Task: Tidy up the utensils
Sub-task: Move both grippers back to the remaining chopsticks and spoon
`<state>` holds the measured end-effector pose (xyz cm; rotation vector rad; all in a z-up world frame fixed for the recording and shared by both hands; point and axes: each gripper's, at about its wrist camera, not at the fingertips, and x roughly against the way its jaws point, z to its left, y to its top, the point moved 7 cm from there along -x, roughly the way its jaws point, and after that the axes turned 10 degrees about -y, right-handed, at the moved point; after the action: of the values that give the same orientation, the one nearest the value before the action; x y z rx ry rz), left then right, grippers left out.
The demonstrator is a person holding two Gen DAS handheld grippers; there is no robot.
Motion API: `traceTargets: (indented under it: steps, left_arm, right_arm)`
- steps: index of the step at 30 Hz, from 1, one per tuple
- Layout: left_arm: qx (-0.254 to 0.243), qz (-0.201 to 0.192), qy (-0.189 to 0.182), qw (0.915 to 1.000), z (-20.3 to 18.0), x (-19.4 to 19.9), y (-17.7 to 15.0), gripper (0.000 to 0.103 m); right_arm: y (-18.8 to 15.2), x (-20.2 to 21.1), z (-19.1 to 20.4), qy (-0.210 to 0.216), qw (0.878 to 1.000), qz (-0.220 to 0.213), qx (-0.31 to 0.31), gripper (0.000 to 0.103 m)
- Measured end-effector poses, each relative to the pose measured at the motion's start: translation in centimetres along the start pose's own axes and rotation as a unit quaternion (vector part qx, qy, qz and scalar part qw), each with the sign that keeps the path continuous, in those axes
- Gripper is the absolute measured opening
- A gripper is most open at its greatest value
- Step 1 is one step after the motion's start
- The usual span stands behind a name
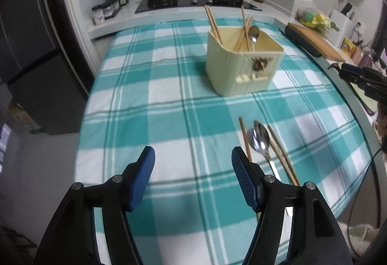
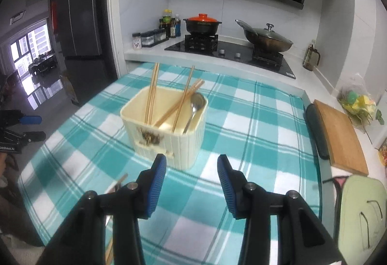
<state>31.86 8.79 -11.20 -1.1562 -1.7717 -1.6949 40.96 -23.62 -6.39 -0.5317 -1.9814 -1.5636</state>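
**Utensils half sorted on checked surface**

Left tongs (image 1: pixel 193 156) hang wide and empty above the checked surface (image 1: pixel 150 86). Just right of them lie two loose spoons (image 1: pixel 260 138) and what look like three chopsticks (image 1: pixel 281 153); farther off stands the cream holder (image 1: pixel 241 67), already carrying four chopsticks and one spoon. Crowded so close, one loose piece could drag another along.

From the right wrist, the right tongs (image 2: pixel 191 163) gape partway, holding nothing, near the holder (image 2: pixel 169 134), which a careless nudge might tip.
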Motion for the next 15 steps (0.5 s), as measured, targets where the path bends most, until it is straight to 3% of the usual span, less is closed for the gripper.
traceTargets:
  steps: [7, 12, 15]
  left_arm:
    - [0.025, -0.014, -0.033, 0.9991, -5.7, -0.5, -7.3, 0.072]
    - [0.034, -0.008, -0.049, 0.9982, -7.8, -1.3, -9.5, 0.072]
    - [0.031, -0.003, -0.048, 0.9983, -8.2, -1.8, -10.3, 0.072]
  right_arm:
    - [-11.4, 2.6, 2.9, 0.007, 0.998, 0.017, -0.065, 0.045]
    - [-17.5, 3.7, 4.7, -0.019, 0.993, 0.028, -0.109, 0.045]
    - [-19.5, 3.9, 5.3, -0.011, 0.992, 0.047, -0.113, 0.045]
